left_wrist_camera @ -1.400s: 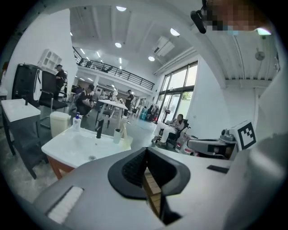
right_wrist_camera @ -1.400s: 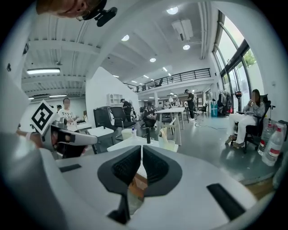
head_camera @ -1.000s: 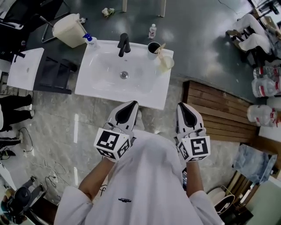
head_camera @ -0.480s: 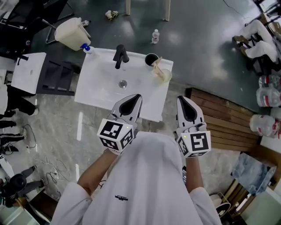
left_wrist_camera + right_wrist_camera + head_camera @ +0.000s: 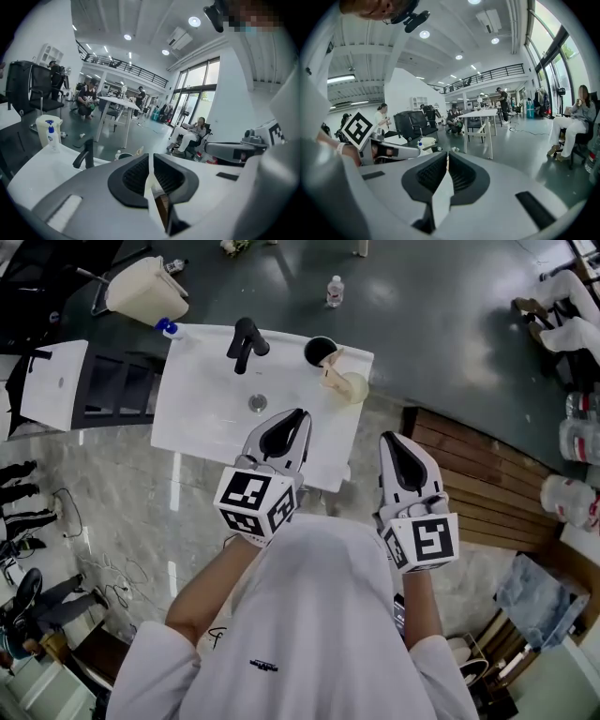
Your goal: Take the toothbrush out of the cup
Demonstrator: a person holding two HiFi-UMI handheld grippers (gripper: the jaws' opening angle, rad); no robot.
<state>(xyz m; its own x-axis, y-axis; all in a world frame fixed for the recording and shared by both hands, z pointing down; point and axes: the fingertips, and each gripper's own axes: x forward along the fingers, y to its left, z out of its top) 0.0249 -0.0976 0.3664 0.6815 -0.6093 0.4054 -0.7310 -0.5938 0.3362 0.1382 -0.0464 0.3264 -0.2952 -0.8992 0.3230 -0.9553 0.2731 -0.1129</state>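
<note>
At the back right corner of the white sink [image 5: 202, 418] stand a dark cup [image 5: 320, 351] and a cream cup [image 5: 351, 387]. A pale toothbrush [image 5: 331, 367] slants up out of the cream cup toward the dark one. My left gripper [image 5: 298, 418] hangs over the sink's front edge, well short of the cups, shut and holding nothing. My right gripper [image 5: 389, 439] is off the sink's right front corner, over the floor, also shut and empty. The left gripper view shows the left gripper [image 5: 149, 157], with the dark cup's rim [image 5: 123, 155] and the toothbrush tip [image 5: 139, 151] just beyond it.
A black faucet [image 5: 246, 341] rises at the sink's back middle, with a blue-pump soap bottle [image 5: 167, 329] at the back left corner. A black rack [image 5: 112, 385] stands left of the sink. A wooden platform [image 5: 478, 488] lies to the right. A cream bin [image 5: 145, 289] is behind.
Both grippers have moved forward toward the sink. The left one, earlier short of the sink's front edge, is now over it. Both stayed shut.
</note>
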